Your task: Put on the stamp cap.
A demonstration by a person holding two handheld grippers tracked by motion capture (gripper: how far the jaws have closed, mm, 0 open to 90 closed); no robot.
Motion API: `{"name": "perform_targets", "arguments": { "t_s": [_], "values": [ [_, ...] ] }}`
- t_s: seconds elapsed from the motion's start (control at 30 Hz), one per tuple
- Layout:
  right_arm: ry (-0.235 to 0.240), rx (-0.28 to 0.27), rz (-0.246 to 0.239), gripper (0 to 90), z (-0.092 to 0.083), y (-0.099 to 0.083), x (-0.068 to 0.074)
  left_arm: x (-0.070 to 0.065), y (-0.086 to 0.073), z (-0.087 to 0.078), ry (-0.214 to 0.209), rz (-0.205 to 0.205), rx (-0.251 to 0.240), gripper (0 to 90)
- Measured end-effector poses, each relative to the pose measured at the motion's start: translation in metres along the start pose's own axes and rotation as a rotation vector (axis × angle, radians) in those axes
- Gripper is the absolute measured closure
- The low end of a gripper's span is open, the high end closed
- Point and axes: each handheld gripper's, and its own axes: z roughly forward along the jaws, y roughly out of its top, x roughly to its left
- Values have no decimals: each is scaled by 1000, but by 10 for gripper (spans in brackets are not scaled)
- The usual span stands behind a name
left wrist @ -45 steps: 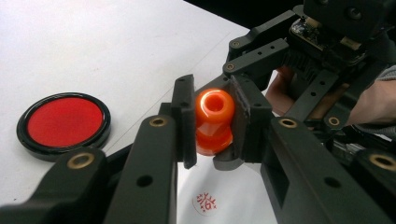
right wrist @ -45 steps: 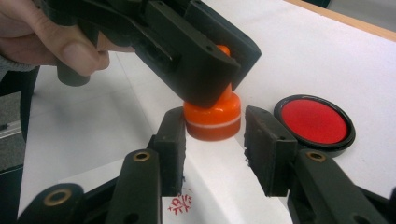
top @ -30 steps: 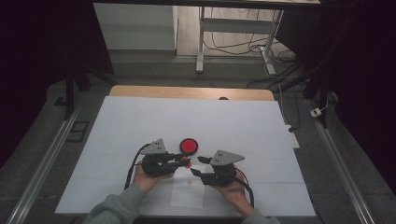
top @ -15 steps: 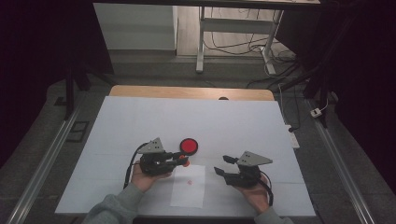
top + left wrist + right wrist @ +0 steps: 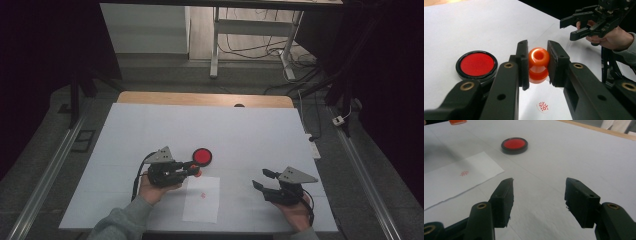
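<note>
- Presently, left gripper (image 5: 537,65): jaws closed on an orange stamp (image 5: 538,64), gripped at its waist between the pads; one rounded end faces the camera, so its long axis runs along the jaws.
- Stamp, seen from above (image 5: 196,171): held at the near-left of the table, over the far-left corner of the paper (image 5: 202,210), whether clear of it or touching cannot be told.
- Paper: white sheet lying near centre; bears one small red mark (image 5: 543,107), just near of the stamp tip in the left gripper view.
- Ink pad (image 5: 202,156): round, red in a black rim, open; sits just far and slightly right of the stamp, apart from it. Judged the likely next stop for re-inking, or the paper below for another print.
- Right gripper (image 5: 266,180): jaws wide apart, holding nothing; near-right of the table, well apart from paper and pad.
- Nearer hand to stamp, pad and paper: the left.
- Table (image 5: 250,130): white cover, otherwise bare.
</note>
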Motion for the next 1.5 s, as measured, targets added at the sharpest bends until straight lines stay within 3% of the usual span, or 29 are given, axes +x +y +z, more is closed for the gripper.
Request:
{"name": "perform_targets", "arguments": {
  "t_s": [0.4,1.03,1.5],
  "values": [
    [-44,-10,17,403,-21,-12,-13,3,1,-3,5,-4,-7,722],
    [-37,-3,10,410,-18,-12,-13,6,4,-7,25,0,-18,722],
    [-37,6,9,411,-16,-13,-13,10,17,-4,48,19,-30,722]
  ]
}}
